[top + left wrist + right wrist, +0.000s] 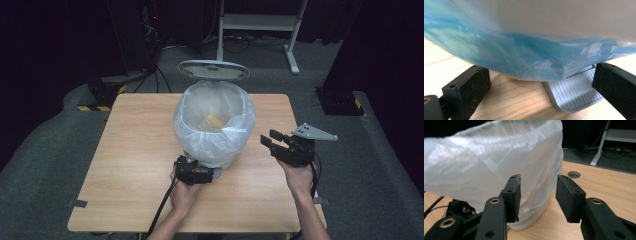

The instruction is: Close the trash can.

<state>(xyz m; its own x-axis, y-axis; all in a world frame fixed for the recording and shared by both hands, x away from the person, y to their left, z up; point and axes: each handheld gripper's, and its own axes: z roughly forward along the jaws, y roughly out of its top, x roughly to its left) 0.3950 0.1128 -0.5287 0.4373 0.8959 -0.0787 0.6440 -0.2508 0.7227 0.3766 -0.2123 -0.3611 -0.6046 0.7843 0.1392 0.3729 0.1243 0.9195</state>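
At bench centre, slightly toward 12 o'clock in the high view, stands a pedal bin (pixel 215 125) w/ a translucent plastic liner (pixel 187 120) pulled over its rim; its grey lid (pixel 214 70) is tipped up at the bin's 12 o'clock side. Something yellowish lies inside the bin, too blurry to ID. Left tongs (pixel 197 172) sit low on the wooden bench (pixel 130 150) at the bin's 6 o'clock, right up against its base, person's left hand (pixel 182 192) wrapped round the body, cable trailing toward 6 o'clock. From the left gripper view, the two black jaws stand wide apart, released, w/ nothing pinched; the ribbed grey foot pedal (pixel 574 93) lies flat between them, nearer the right-hand jaw, and the liner's bluish bottom edge (pixel 524 57) hangs just above it. Can't tell whether either jaw touches the pedal. Right tongs (pixel 277 143) are at approx 4 o'clock from the bin, off the bench surface, held in the right hand (pixel 300 177), jaws aimed toward the bin's side, grey three-cornered plate on top. In the right gripper view, those tongs (pixel 537 197) are partly spread, released, empty; the gap between the pads frames the liner-covered bin wall (pixel 499 165), near but apart from it. A round cable hole (pixel 574 174) shows in the bench past the bin.
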